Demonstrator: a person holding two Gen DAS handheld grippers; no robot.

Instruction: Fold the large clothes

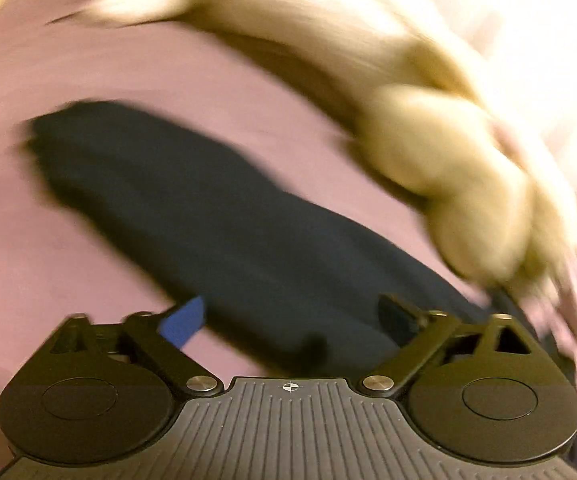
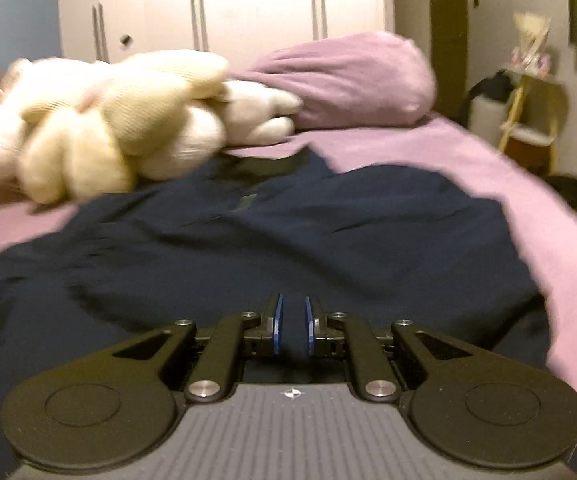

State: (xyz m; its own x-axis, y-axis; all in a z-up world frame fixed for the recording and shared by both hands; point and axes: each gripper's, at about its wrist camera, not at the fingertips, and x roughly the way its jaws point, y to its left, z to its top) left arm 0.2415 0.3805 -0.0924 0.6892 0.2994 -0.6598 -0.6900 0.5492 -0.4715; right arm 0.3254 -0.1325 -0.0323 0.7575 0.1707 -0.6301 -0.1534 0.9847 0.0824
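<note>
A large dark navy garment [image 2: 288, 232] lies spread and rumpled on a pink bed sheet [image 2: 488, 168]. In the left wrist view a long part of it [image 1: 208, 220] stretches from the gripper toward the upper left. My left gripper [image 1: 292, 316] is open wide just above the garment's near end, with one blue pad [image 1: 184, 320] showing. My right gripper [image 2: 292, 324] is shut on a fold of the navy garment, with dark cloth showing between its blue pads [image 2: 278, 320]. The left view is blurred by motion.
A cream plush toy [image 2: 100, 120] lies on the bed beyond the garment, also showing in the left wrist view [image 1: 428, 140]. A pink pillow [image 2: 352, 80] sits at the bed's head. White wardrobe doors [image 2: 228, 8] stand behind. A small shelf [image 2: 528, 112] stands at the right.
</note>
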